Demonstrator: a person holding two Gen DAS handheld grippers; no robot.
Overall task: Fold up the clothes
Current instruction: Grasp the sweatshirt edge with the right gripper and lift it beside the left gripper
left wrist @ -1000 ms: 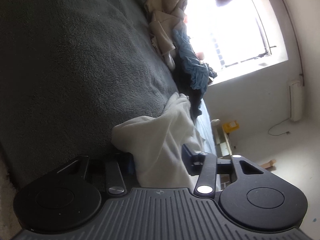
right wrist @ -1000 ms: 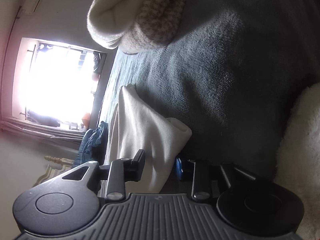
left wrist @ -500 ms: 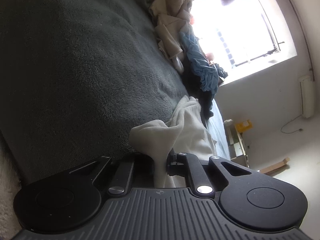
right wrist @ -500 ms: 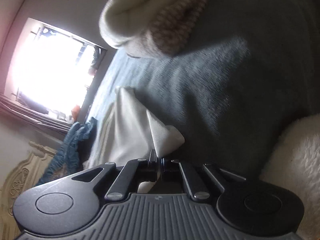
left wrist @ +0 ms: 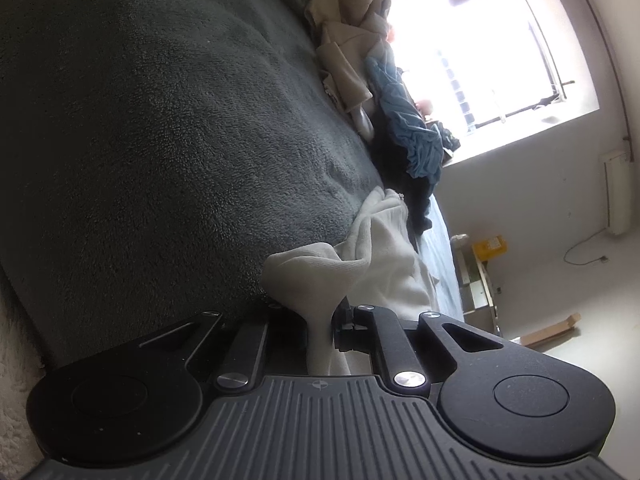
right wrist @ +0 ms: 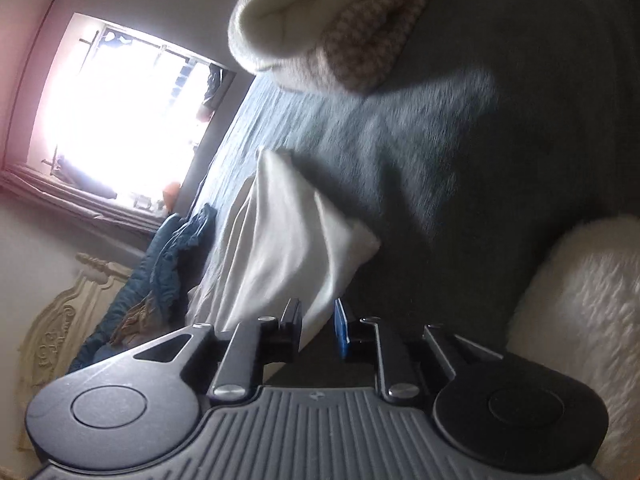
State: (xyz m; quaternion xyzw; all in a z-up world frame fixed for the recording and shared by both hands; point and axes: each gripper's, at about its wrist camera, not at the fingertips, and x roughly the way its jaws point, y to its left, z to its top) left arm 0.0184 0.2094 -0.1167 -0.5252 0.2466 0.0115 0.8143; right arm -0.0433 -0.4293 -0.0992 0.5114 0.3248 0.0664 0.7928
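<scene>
The left gripper (left wrist: 320, 320) has its fingers closed on a bunched corner of the white garment (left wrist: 384, 264). The cloth is pinched into a narrow neck between the fingers and fans out above them into a rumpled fold. From there the garment trails away across the grey blanket (left wrist: 160, 140) that covers the bed, toward the window (left wrist: 480, 52).

In the right wrist view, the right gripper (right wrist: 318, 326) has its fingers parted, with a visible gap between the black finger and the blue-padded finger (right wrist: 341, 328). A corner of the white garment (right wrist: 288, 240) hangs in this gap. Whether the cloth touches either pad cannot be determined; the fingers do not clamp it. The garment forms a smooth, peaked fold that rises from the gripper and lies against the grey blanket (right wrist: 460, 140). This view is motion-blurred.

Surrounding items:
- A pile of beige clothes (left wrist: 348, 40) lies on the far part of the bed, with a blue garment (left wrist: 412, 128) just beside it, nearer the window.
- The blue garment (right wrist: 168, 252) also appears in the right wrist view, near an ornate cream headboard (right wrist: 64, 320).
- A cream and houndstooth bundle (right wrist: 332, 28) rests on the blanket, well apart from the white garment.
- A white fluffy surface (right wrist: 580, 300) lies at the edge beside the right gripper.
</scene>
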